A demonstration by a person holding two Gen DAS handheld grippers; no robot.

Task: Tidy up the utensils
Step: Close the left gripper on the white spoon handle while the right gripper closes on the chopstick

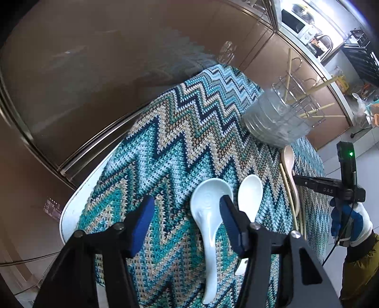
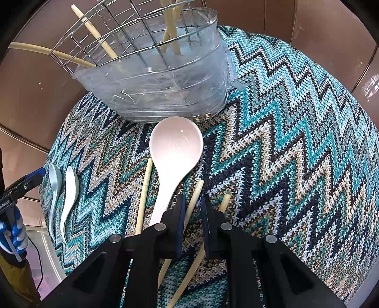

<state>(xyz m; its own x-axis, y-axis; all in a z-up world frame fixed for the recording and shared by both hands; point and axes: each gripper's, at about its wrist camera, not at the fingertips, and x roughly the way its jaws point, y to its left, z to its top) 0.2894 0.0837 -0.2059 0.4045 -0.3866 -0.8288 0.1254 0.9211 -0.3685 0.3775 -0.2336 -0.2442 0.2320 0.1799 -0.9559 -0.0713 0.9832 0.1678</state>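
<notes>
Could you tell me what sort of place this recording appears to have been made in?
Most likely a home kitchen or dining corner. A microwave stands on a counter in the background, and a table with a knitted zigzag cloth holds soup spoons and a wire utensil rack with chopsticks.

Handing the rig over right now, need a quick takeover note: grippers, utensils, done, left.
Left gripper: open, empty, over the pale blue soup spoon; white soup spoon lies beside it.
Right gripper: nearly shut, a chopstick between its pads, contact unclear.
Pink rice paddle and other loose chopsticks lie on the zigzag cloth in front of the wire utensil rack.
Done: several chopsticks already stand in the rack.
Left: both soup spoons, the paddle, loose chopsticks.
</notes>
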